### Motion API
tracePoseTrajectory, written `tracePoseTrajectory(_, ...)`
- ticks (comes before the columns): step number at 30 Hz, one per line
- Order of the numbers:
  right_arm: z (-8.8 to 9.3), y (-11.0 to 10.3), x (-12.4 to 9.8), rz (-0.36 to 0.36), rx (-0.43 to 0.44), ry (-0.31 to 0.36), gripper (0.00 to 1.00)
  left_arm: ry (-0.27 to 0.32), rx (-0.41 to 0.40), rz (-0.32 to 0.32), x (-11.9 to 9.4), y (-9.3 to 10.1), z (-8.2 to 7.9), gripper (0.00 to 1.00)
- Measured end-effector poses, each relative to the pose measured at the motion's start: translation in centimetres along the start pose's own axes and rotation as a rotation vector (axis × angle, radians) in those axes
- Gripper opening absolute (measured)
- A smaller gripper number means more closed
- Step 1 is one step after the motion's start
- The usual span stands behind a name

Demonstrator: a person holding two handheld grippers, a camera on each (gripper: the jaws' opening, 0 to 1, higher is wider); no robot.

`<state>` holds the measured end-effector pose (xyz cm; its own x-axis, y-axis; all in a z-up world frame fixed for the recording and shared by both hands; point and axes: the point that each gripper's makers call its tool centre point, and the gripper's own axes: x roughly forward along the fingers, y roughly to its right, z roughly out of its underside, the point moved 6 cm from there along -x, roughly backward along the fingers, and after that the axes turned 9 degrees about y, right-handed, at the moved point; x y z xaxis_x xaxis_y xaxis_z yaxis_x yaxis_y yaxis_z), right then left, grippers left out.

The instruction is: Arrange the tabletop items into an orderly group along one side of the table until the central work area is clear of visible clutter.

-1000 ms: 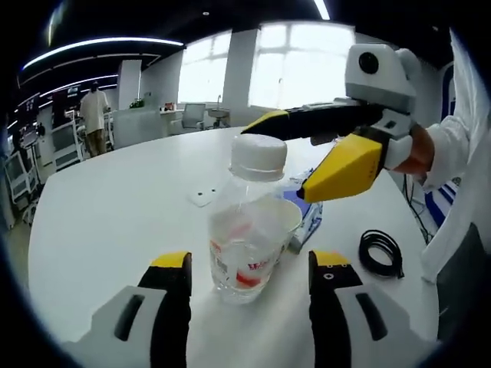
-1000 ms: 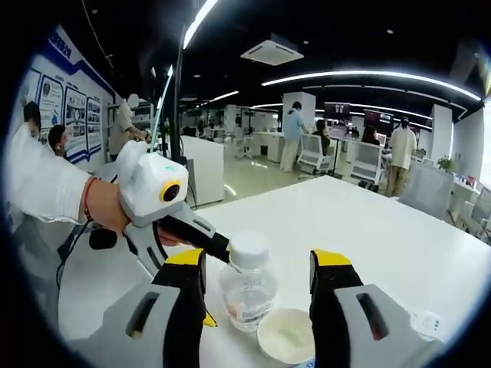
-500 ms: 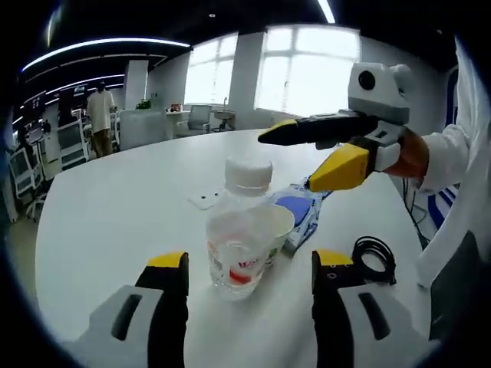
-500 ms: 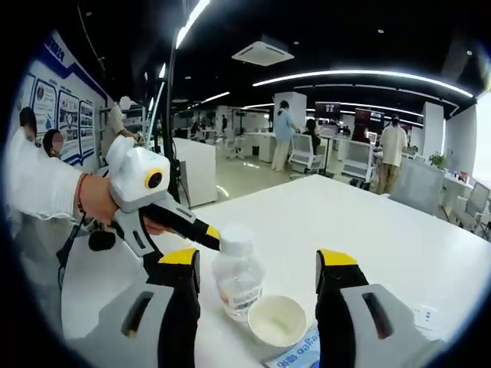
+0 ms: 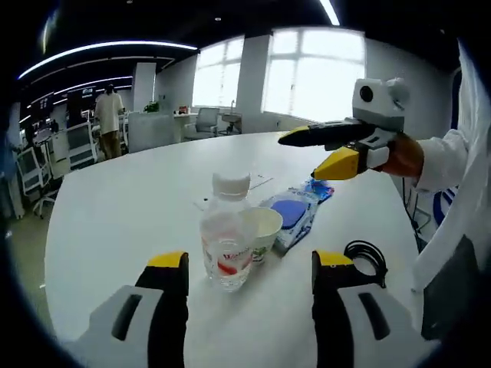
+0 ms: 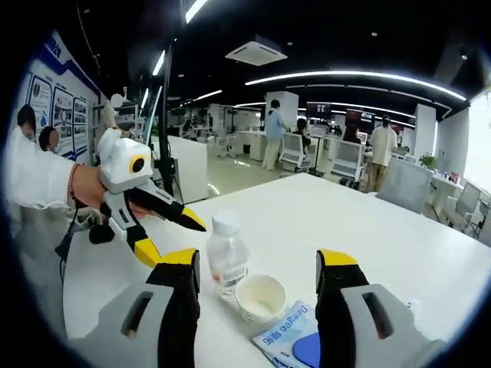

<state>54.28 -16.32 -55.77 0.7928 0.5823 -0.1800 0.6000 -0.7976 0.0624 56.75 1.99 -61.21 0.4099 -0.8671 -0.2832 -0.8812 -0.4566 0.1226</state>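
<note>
A clear plastic bottle (image 5: pixel 226 239) with a white cap stands upright on the white table (image 5: pixel 115 215). A white paper cup (image 5: pixel 261 227) stands right beside it, and a blue wipes pack (image 5: pixel 295 213) lies just behind the cup. My left gripper (image 5: pixel 250 268) is open, a short way back from the bottle, with nothing between its jaws. My right gripper (image 5: pixel 298 157) hangs open above the wipes pack. In the right gripper view, the bottle (image 6: pixel 228 257), cup (image 6: pixel 261 295) and wipes pack (image 6: pixel 295 345) lie ahead of my open right gripper (image 6: pixel 261 261). The left gripper (image 6: pixel 180 244) is open left of the bottle.
A coiled black cable (image 5: pixel 362 257) lies near the table edge at the right. A small flat white piece (image 5: pixel 201 203) sits behind the bottle. The person's white sleeve (image 5: pixel 453 176) is at the right. Desks, chairs and people stand beyond the table.
Both grippers have drawn back from the bottle, which now looks smaller in both views. The right gripper has moved from over the bottle cap. The bottle, cup and pack stayed put.
</note>
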Motion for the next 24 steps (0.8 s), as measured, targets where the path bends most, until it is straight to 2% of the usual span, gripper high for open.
tracePoseTrajectory(7, 0.2, 0.5, -2.8, 0.044, 0.018, -0.002, 0.6, 0.0, 0.001, -0.018, -1.3, 1.6, -0.4, 0.65)
tracePoseTrajectory(14, 1.0, 1.4, -6.1, 0.099, 0.051, -0.012, 0.6, -0.022, 0.002, -0.028, -2.2, 3.4, -0.2, 0.65)
tracePoseTrajectory(24, 2.1, 2.2, -11.1, 0.162, 0.08, -0.034, 0.59, -0.01, -0.025, -0.055, -2.9, 6.1, -0.1, 0.65)
